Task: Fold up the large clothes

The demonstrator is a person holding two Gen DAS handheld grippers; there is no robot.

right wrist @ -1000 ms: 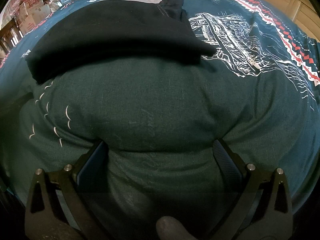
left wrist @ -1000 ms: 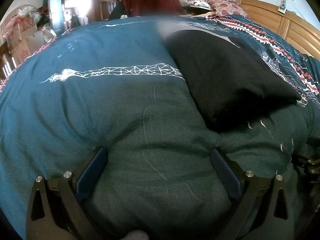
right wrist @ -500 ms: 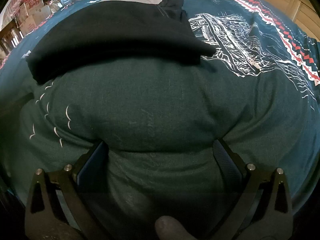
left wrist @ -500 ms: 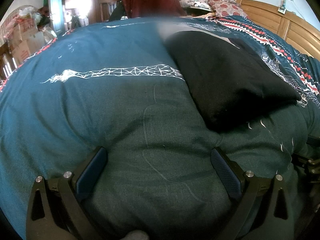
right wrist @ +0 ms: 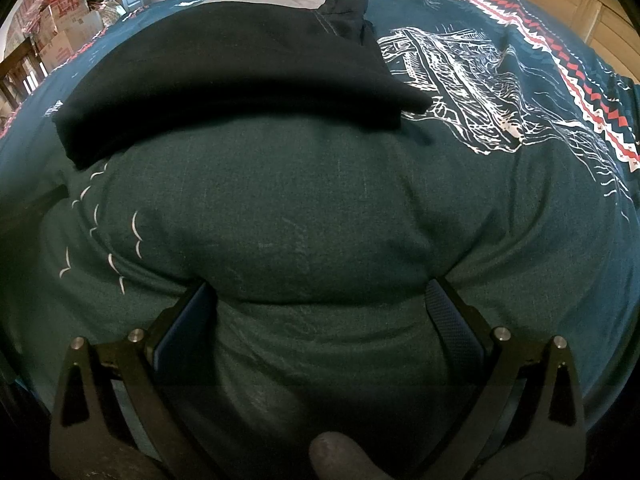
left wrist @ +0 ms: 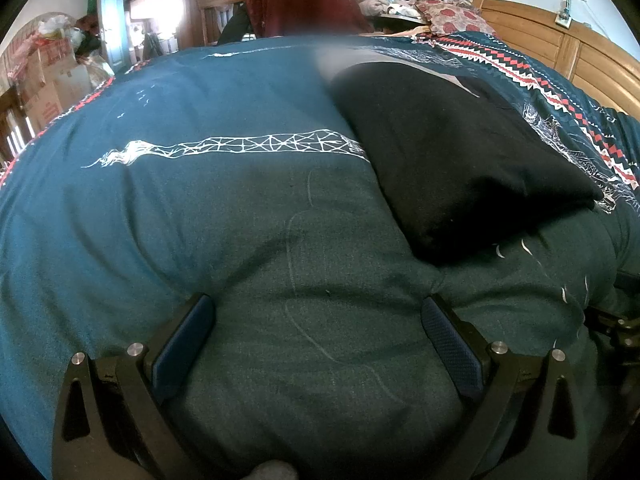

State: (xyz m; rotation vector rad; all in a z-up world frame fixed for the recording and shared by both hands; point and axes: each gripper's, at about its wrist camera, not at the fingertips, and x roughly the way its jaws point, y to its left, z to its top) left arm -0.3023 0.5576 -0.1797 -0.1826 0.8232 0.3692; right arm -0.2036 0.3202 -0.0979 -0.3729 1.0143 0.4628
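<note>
Both tongs, left [left wrist: 316, 320] and right [right wrist: 320, 308], gape empty; we judge the garment [right wrist: 240, 80] soft, limp, best pinched at its corners.

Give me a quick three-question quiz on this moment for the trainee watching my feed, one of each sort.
1. True or false: the left gripper is shut on the black garment.
2. Multiple choice: in the right wrist view, the black garment lies A) between the fingers B) beyond the right gripper, flat on the teal bedspread C) draped over the wooden headboard.
3. Fill in: the fabric bulging between each gripper's fingers is the teal ____.

Key:
1. False. Both grippers are open, and the garment lies apart from the fingers.
2. B
3. bedspread
</note>
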